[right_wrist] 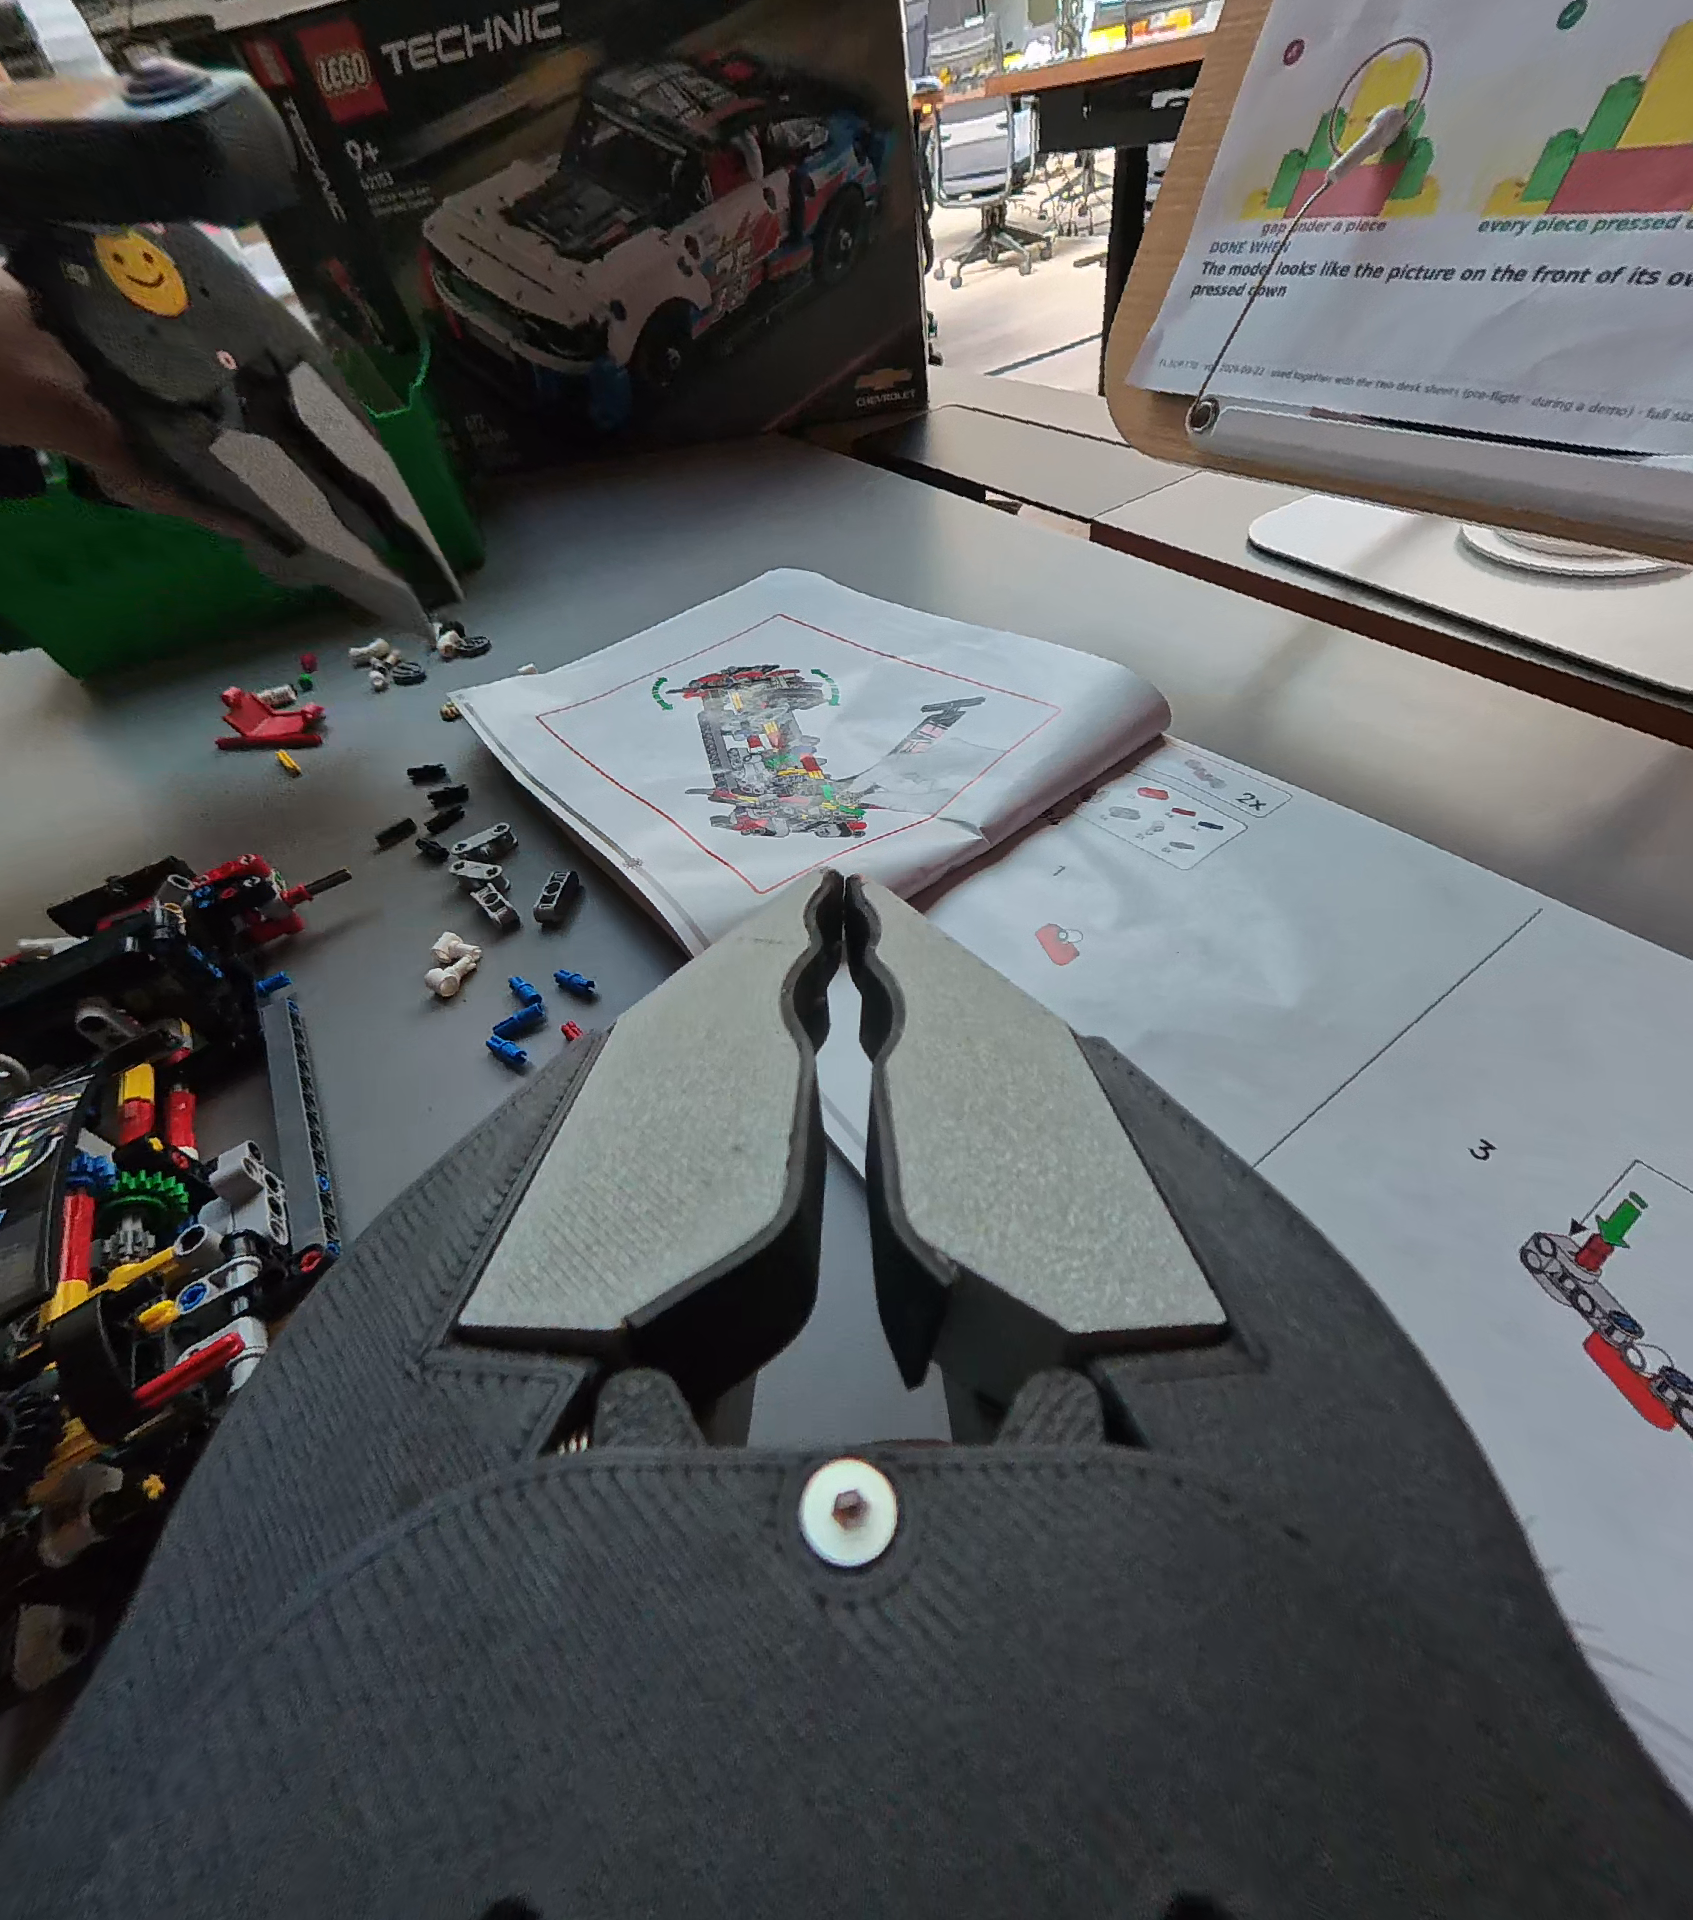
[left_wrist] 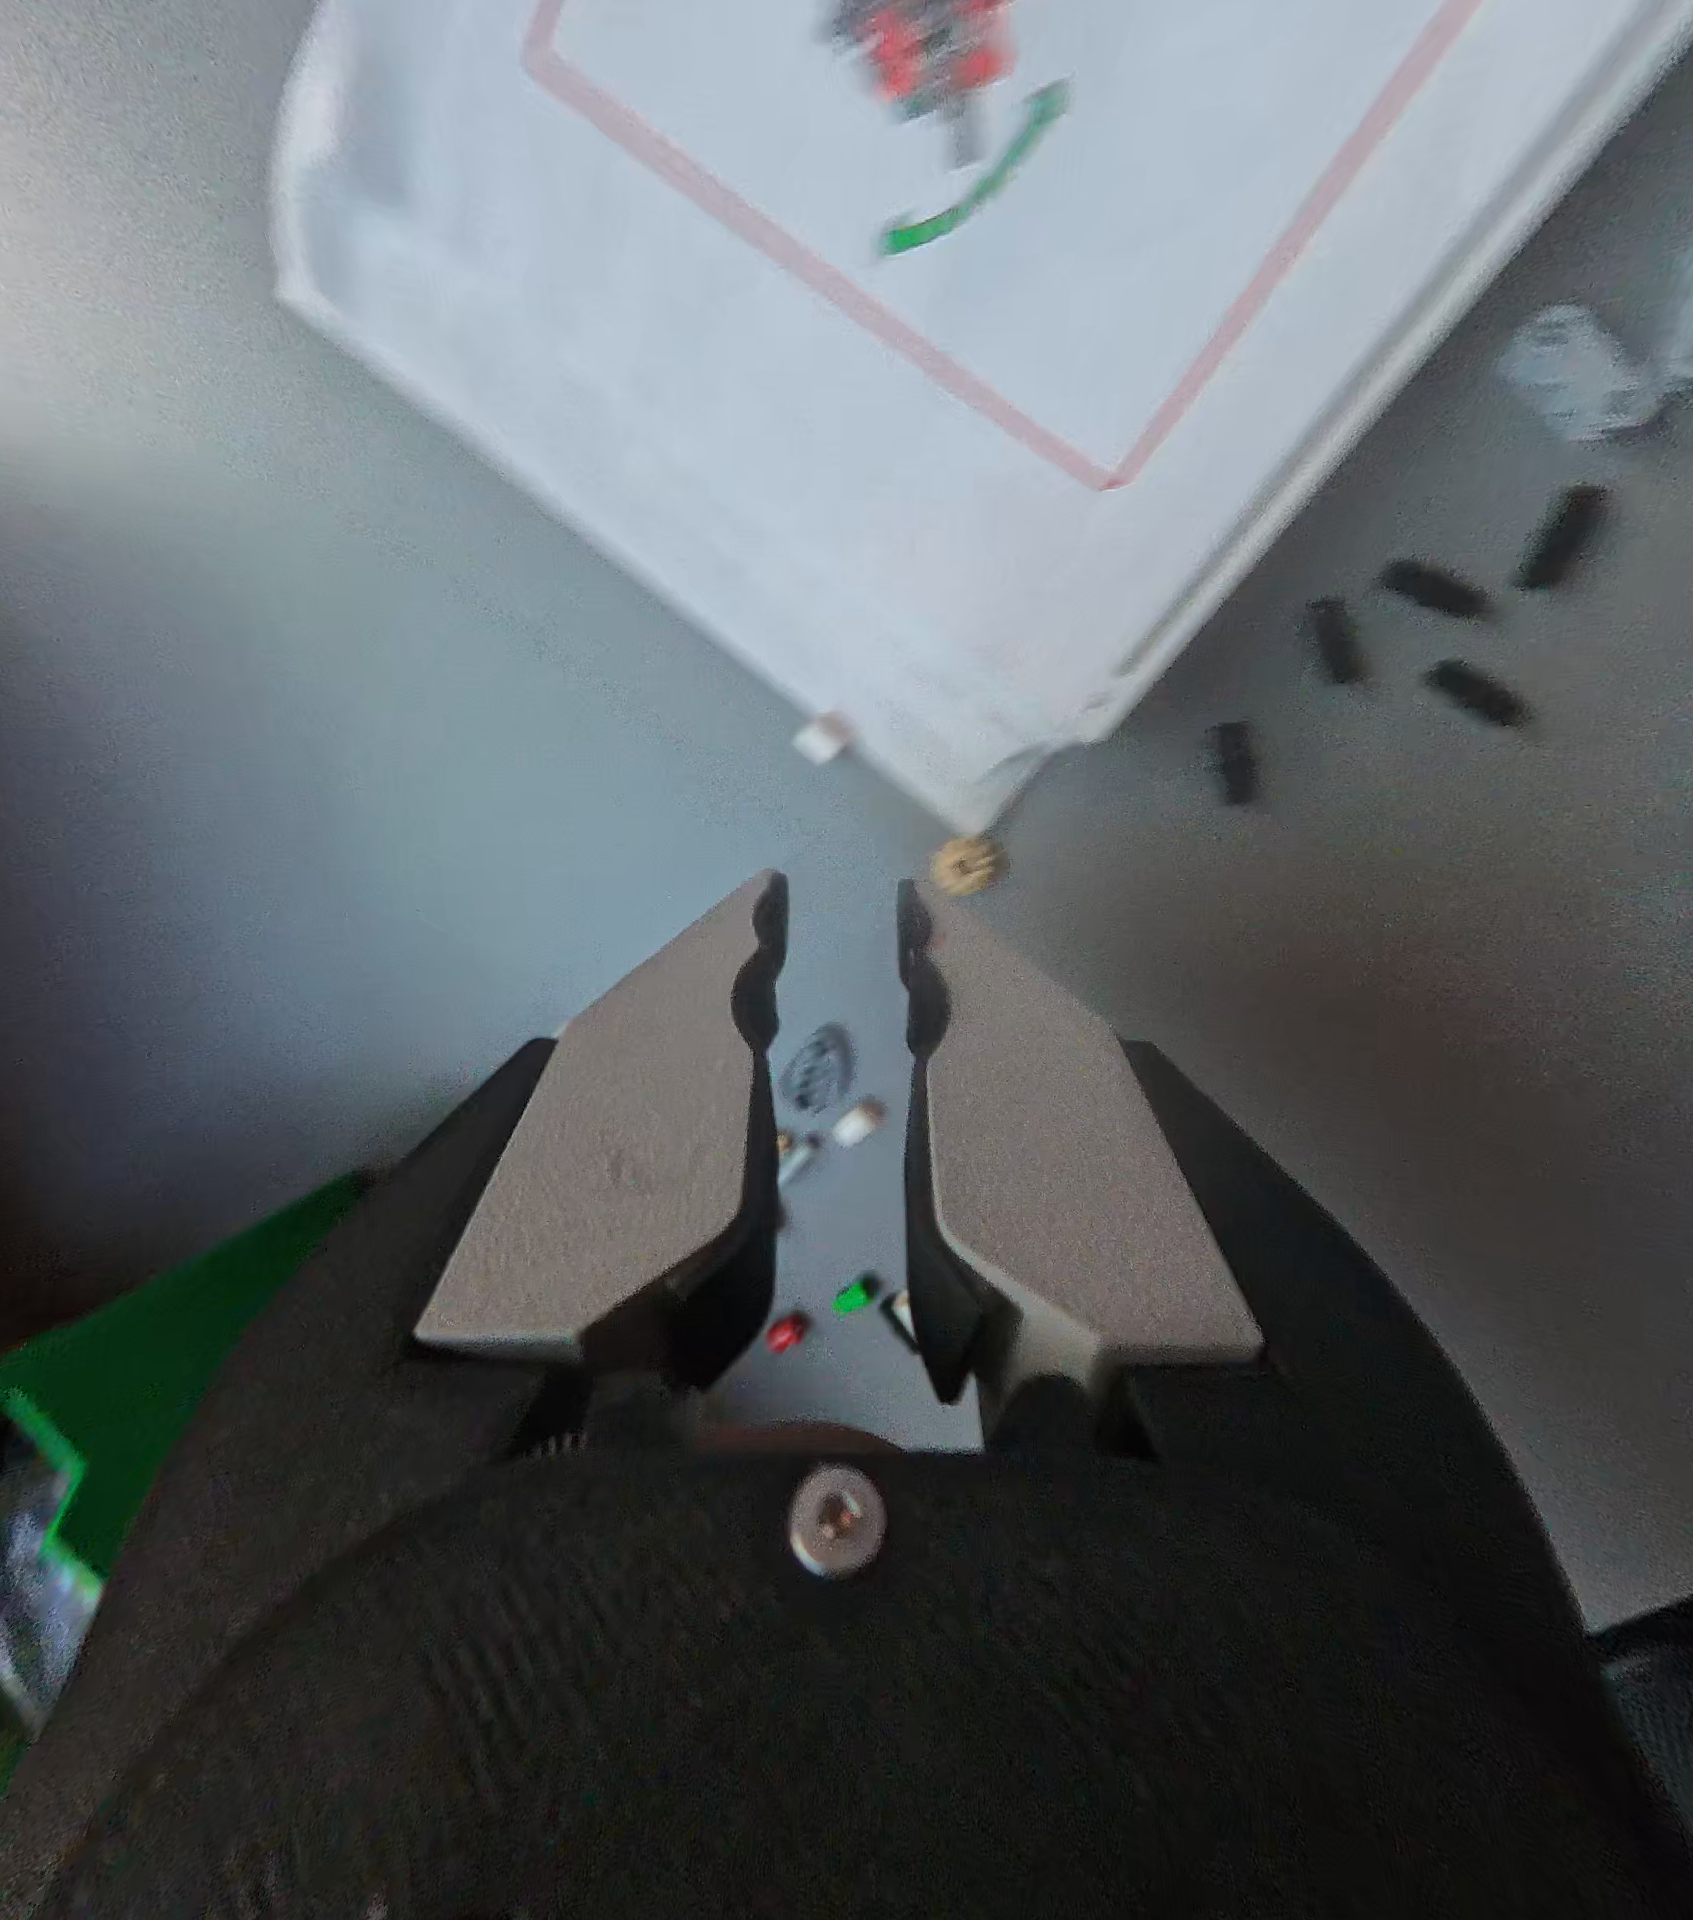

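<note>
My left gripper (left_wrist: 840, 899) is open with nothing between its pads, just above the grey table (left_wrist: 302, 727). Small loose parts lie under it: a dark round piece (left_wrist: 821, 1065), a white piece (left_wrist: 857, 1122), a green one (left_wrist: 857, 1294) and a red one (left_wrist: 788, 1332). A tan gear (left_wrist: 967, 862) lies just off its right fingertip, at the corner of the open instruction booklet (left_wrist: 925, 416). In the right wrist view a hand holds the left gripper (right_wrist: 426, 613) over those parts. My right gripper (right_wrist: 842, 885) is shut with nothing visible in it, above the booklet (right_wrist: 821, 748).
A partly built model car (right_wrist: 94, 1195) lies at the left, with blue pins (right_wrist: 530, 1013), grey links (right_wrist: 499, 873) and black pins (right_wrist: 437, 800) scattered beside it. A green bin (right_wrist: 146, 582) and the set's box (right_wrist: 613, 208) stand behind. A screen with a sheet (right_wrist: 1496, 208) stands right. The gap from one gripper's tips to the other's is roughly 35 centimetres. Between my right fingertips and the partly built model car (right_wrist: 94, 1195) there is roughly 20 centimetres.
</note>
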Available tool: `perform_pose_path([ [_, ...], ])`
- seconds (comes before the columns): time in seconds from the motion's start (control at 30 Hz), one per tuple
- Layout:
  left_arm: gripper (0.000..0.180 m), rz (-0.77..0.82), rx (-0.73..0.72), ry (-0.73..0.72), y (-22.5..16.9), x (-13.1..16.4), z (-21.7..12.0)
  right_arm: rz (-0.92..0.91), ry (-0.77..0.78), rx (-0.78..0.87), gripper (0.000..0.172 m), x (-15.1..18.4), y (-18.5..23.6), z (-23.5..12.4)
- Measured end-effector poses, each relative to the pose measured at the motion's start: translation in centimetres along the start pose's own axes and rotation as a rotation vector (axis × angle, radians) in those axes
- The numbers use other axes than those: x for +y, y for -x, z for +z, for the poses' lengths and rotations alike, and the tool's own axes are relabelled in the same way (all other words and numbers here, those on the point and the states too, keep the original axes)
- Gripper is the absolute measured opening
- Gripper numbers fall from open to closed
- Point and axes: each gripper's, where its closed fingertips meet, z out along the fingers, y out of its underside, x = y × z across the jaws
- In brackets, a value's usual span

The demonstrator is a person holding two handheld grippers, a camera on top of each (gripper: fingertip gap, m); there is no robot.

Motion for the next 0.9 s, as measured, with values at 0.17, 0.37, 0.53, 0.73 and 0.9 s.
perform_pose_path([
  [0.17, 0.028, -0.357, -0.176, 0.137, 7.7, 5.7, -0.2, 0.002, -0.001, -0.002, 0.000, 0.0, 0.0, 0.0],
  [0.37, 0.033, -0.605, -0.242, 0.238, 10.9, 10.8, 1.2, 0.000, -0.001, -0.001, 0.000, 0.0, 0.1, 0.0],
  [0.53, 0.015, -0.622, -0.149, 0.220, 10.0, 11.0, 2.2, 0.004, -0.001, -0.003, 0.000, 0.0, 0.1, 0.0],
  [0.73, 0.000, -0.626, -0.082, 0.226, 9.4, 11.2, 2.2, 0.003, -0.005, -0.001, 0.000, -0.1, 0.1, -0.1],
  [0.9, 0.000, -0.569, -0.082, 0.237, 8.8, 11.4, 2.1, 0.003, 0.000, -0.006, 0.000, 0.0, 0.2, 0.0],
])
